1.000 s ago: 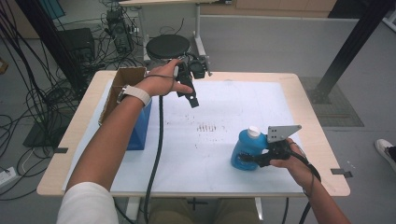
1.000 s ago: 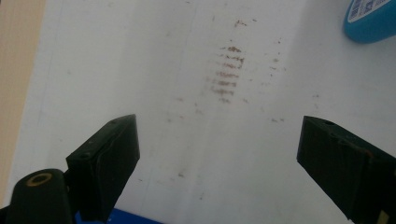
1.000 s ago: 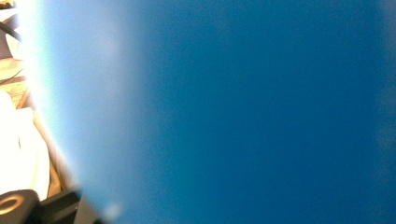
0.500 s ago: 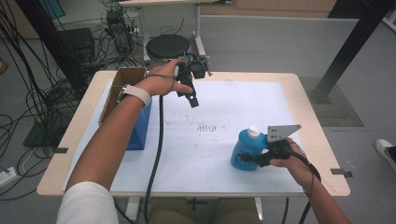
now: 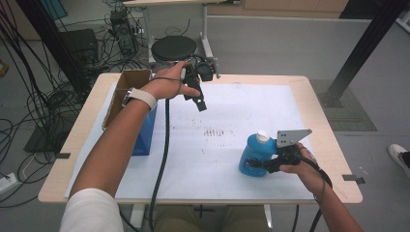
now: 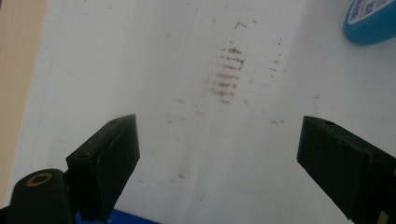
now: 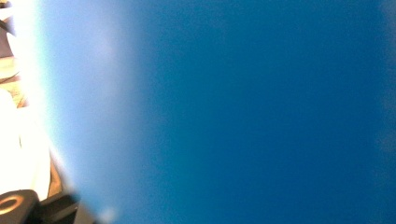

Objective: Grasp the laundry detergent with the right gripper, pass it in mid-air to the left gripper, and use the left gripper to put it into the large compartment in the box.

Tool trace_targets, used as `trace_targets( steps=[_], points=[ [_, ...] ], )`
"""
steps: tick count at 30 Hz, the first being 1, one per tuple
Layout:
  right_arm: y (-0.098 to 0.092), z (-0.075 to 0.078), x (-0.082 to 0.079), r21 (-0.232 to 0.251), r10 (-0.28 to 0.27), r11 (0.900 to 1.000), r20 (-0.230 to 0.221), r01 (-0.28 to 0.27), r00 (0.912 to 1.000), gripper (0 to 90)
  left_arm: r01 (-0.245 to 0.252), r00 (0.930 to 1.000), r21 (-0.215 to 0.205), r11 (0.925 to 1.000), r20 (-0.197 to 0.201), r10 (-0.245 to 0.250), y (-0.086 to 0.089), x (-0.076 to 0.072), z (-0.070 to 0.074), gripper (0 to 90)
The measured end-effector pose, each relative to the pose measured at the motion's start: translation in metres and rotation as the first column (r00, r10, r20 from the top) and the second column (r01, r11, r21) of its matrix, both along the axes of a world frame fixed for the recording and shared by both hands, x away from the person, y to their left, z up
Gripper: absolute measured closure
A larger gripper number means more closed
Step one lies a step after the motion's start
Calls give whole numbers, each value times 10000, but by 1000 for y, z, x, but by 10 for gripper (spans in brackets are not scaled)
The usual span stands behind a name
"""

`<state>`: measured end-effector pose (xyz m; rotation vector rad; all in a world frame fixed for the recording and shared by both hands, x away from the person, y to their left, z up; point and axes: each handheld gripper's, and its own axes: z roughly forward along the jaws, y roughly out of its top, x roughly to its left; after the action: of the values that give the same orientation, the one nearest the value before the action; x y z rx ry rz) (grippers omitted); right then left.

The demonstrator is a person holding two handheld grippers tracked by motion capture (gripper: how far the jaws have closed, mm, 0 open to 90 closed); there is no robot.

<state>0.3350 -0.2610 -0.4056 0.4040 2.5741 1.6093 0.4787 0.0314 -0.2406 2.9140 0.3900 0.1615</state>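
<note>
Near the table's front right, right gripper point(image 5: 258, 163) is clamped on the blue bottle point(image 5: 255, 153), upright on the white mat point(image 5: 241, 111). Left gripper point(image 5: 199, 104) hangs wide open, empty, above the mat's far side.

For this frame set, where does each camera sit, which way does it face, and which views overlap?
High view: above the person's side, looking forward and down on the white-topped table; both forearms enter from below, the right hand-held gripper clamped on the blue plastic bottle.
Left gripper view: rides the left hand-held gripper, facing down at the brown smudges; black jaws wide apart.
Right gripper view: pressed against the bottle's blue wall.
Shared: high and left gripper views both show the smudges and bottle.
</note>
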Motion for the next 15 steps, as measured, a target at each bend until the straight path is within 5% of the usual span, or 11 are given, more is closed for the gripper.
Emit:
trace_targets(
  steps=[15],
  points=[
    [0,0,0,-5,39,10000,-4,-39,10000,422,0,10000,-22,10000,9,1,-1,0,-1,135]
  ],
)
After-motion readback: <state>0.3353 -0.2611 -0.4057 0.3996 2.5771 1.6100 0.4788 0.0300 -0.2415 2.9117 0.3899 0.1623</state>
